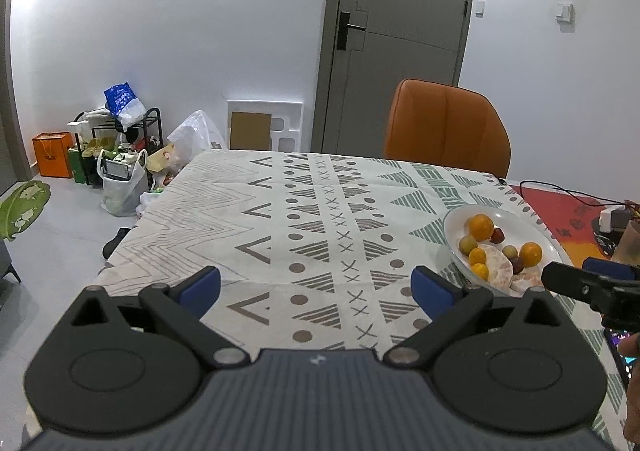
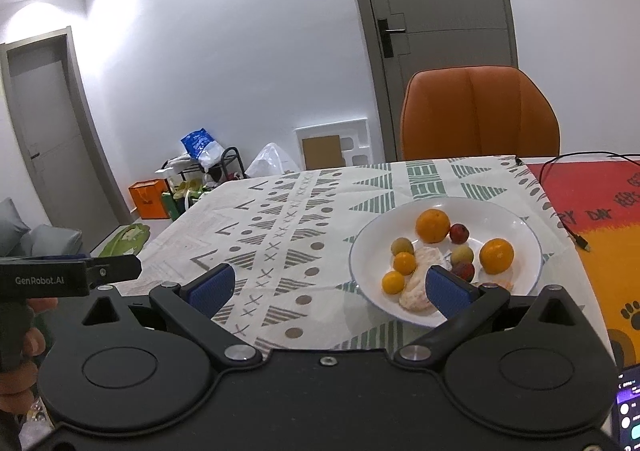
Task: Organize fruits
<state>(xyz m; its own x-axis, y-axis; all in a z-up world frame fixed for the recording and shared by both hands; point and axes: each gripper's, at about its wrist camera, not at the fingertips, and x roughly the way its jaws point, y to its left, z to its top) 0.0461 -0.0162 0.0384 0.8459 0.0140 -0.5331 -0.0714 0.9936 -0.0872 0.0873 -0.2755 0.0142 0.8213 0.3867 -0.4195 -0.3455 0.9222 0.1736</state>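
A white plate (image 2: 516,223) sits on the patterned tablecloth and holds several fruits: two oranges (image 2: 432,225), small yellow citrus (image 2: 393,282), red plums (image 2: 459,233), green plums (image 2: 402,246) and peeled pale segments (image 2: 418,283). The plate also shows in the left wrist view (image 1: 516,221) at the right. My right gripper (image 2: 328,287) is open and empty, just in front of the plate's near left rim. My left gripper (image 1: 316,285) is open and empty over bare tablecloth, left of the plate.
An orange chair (image 2: 480,115) stands behind the table's far edge. A red and orange mat (image 2: 592,203) with a black cable (image 2: 576,237) lies right of the plate. A phone (image 2: 628,407) lies at the near right. Bags and a rack (image 1: 120,143) clutter the floor at the left.
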